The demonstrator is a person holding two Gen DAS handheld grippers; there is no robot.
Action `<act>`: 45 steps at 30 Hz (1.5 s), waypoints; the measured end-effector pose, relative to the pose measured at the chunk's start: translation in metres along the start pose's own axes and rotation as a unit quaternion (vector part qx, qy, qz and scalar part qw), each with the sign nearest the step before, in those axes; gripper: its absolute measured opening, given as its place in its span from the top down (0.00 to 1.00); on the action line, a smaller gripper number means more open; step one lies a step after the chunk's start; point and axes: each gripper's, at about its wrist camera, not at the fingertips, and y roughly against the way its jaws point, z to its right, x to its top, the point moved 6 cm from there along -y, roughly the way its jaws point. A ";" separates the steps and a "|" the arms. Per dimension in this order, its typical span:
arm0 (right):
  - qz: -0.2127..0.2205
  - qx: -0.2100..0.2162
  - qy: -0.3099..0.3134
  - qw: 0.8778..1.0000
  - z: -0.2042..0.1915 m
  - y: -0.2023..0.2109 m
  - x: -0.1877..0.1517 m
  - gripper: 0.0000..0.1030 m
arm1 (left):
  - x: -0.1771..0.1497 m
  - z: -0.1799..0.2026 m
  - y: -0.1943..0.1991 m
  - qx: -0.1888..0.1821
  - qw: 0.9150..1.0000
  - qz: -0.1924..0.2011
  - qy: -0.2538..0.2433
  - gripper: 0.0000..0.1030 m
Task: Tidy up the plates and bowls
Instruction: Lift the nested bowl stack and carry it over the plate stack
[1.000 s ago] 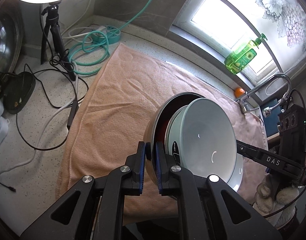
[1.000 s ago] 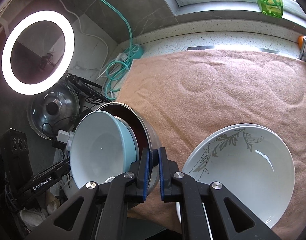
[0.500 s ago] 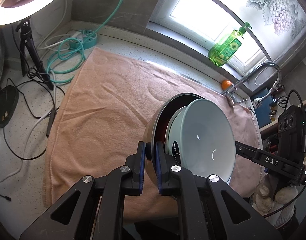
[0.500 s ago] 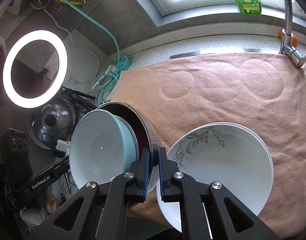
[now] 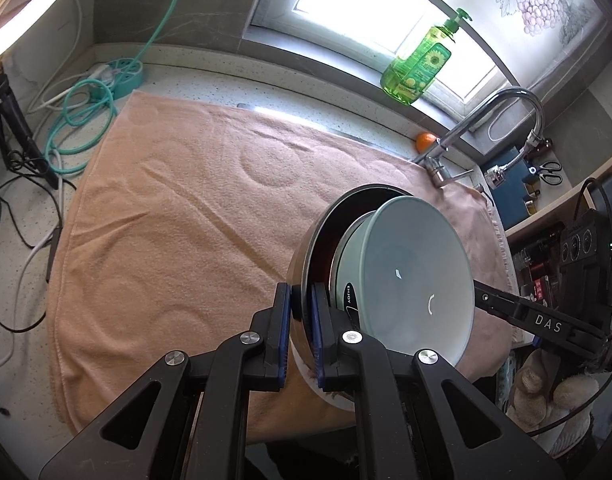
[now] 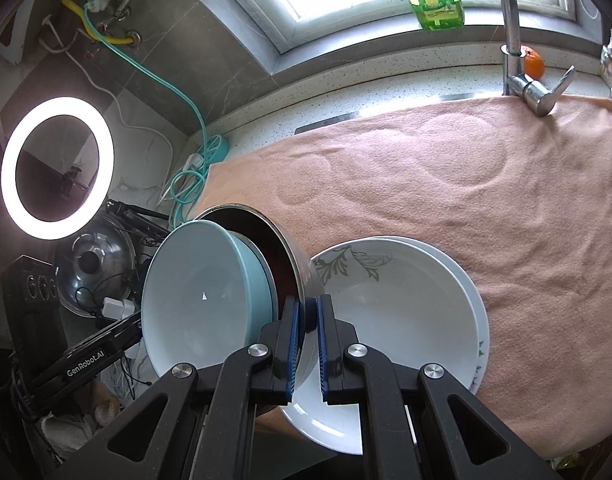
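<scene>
A steel bowl (image 5: 306, 248) with a dark red inside holds a pale blue bowl (image 5: 409, 276) nested in it. Both hang tilted in the air over a peach towel (image 5: 178, 216). My left gripper (image 5: 302, 304) is shut on the steel bowl's rim. From the opposite side my right gripper (image 6: 306, 312) is shut on the same steel bowl (image 6: 294, 256), with the blue bowl (image 6: 202, 292) to its left. Below it, white leaf-patterned plates (image 6: 405, 312) lie stacked on the towel (image 6: 465, 192) at its near edge.
A faucet (image 5: 485, 120), a green soap bottle (image 5: 417, 68) and an orange (image 5: 423, 141) stand at the back by the window. Teal hose (image 5: 82, 120), cables and a tripod lie left of the towel. A ring light (image 6: 56, 168) and a steel lid (image 6: 94, 264) sit at the left.
Both grippers carried the nested bowls sideways, toward the faucet end of the towel. The stacked white plates now lie closer under the bowls.
</scene>
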 end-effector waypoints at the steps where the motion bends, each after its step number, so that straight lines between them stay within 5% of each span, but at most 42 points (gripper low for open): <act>1: 0.001 -0.002 -0.003 1.000 0.003 0.002 -0.001 0.92 | -0.001 0.003 -0.002 -0.002 1.000 -0.002 -0.002 0.92; 45: -0.003 -0.040 -0.067 0.997 0.076 0.019 -0.028 0.92 | -0.015 0.047 -0.046 -0.013 0.997 -0.061 -0.041 0.92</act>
